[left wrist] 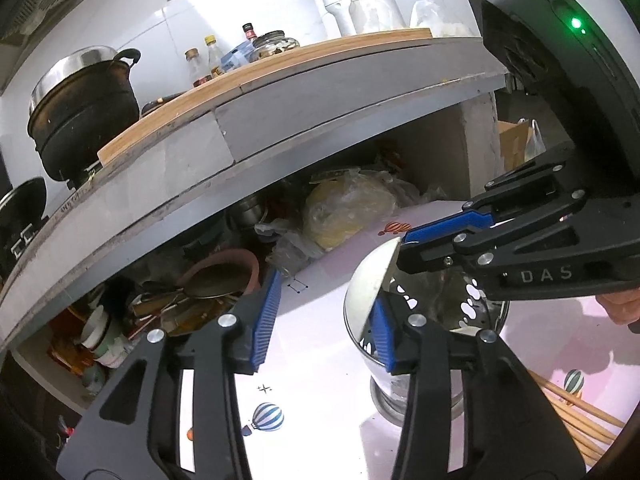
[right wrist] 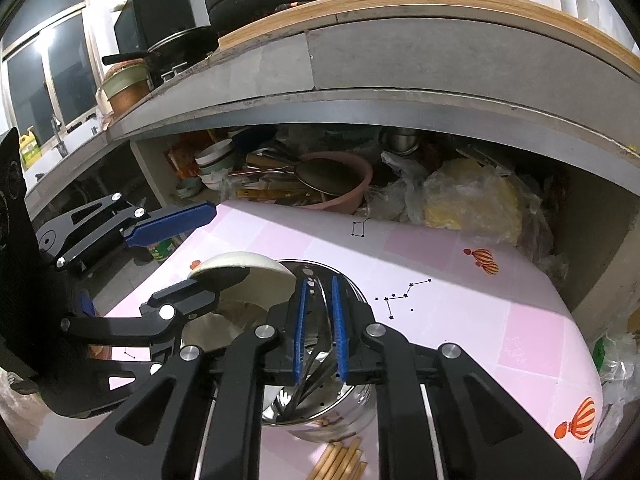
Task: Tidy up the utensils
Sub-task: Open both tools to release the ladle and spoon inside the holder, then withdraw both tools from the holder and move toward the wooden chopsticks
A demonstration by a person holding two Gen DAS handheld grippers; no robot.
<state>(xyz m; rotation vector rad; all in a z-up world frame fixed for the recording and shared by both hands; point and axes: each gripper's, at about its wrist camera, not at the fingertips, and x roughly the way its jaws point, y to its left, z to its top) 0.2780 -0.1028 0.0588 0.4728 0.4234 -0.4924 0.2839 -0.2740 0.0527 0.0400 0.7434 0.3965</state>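
A perforated steel utensil holder (left wrist: pixel 474 312) (right wrist: pixel 316 404) stands on the pink balloon-print table (left wrist: pixel 320 392). A white rounded scoop (left wrist: pixel 366 284) (right wrist: pixel 240 276) leans on its rim. My left gripper (left wrist: pixel 322 324) (right wrist: pixel 226 244) is open. Its right finger lies against the scoop and its left pad stands well clear. My right gripper (right wrist: pixel 319 332) (left wrist: pixel 404 246) hangs over the holder's mouth, its blue pads a narrow gap apart. Thin steel utensils (right wrist: pixel 316 364) stand in the holder between the pads without being pressed. Wooden chopsticks (left wrist: pixel 572 412) (right wrist: pixel 344 460) lie on the table beside the holder.
A grey counter slab (right wrist: pixel 400 60) overhangs the table's far side. Under it sit a pink basin with a strainer (right wrist: pixel 340 188), stacked bowls (right wrist: pixel 212 160) and a bagged yellow lump (right wrist: pixel 472 200). A black pot (left wrist: pixel 84 112) and bottles stand on the counter.
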